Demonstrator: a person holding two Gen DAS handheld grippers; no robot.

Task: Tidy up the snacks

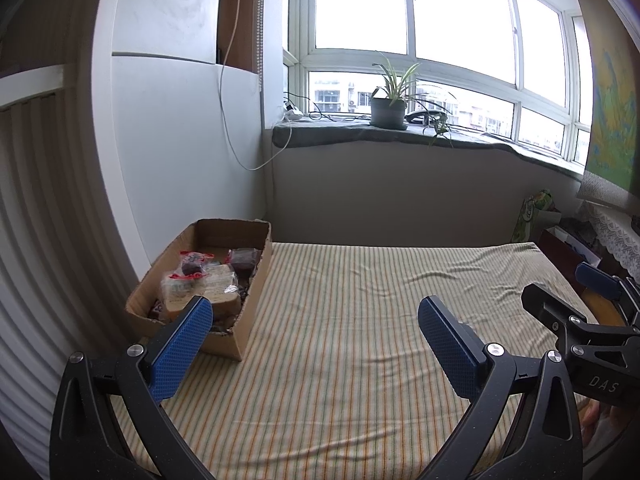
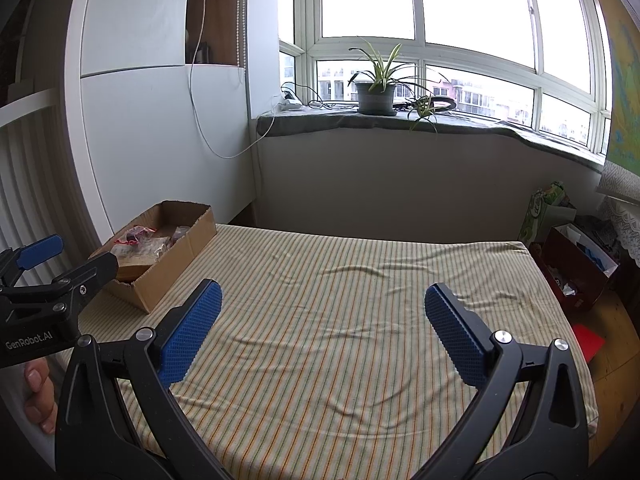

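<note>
An open cardboard box (image 1: 256, 280) sits on the striped cloth at the far left, next to the white wall; it also shows in the right wrist view (image 2: 180, 264). Several wrapped snack packets (image 1: 204, 280) lie inside it, clear wraps with dark and tan contents and red ties; they also show in the right wrist view (image 2: 140, 246). My left gripper (image 1: 316, 310) is open and empty, above the cloth just right of the box. My right gripper (image 2: 322, 296) is open and empty over the cloth's middle. Each gripper shows at the edge of the other's view.
The striped cloth (image 2: 340, 320) covers the flat surface. A windowsill with a potted plant (image 1: 386, 106) and cables lies beyond. At the right are a green bag (image 2: 540, 210), a red box (image 2: 576, 276) with clutter, and wooden floor.
</note>
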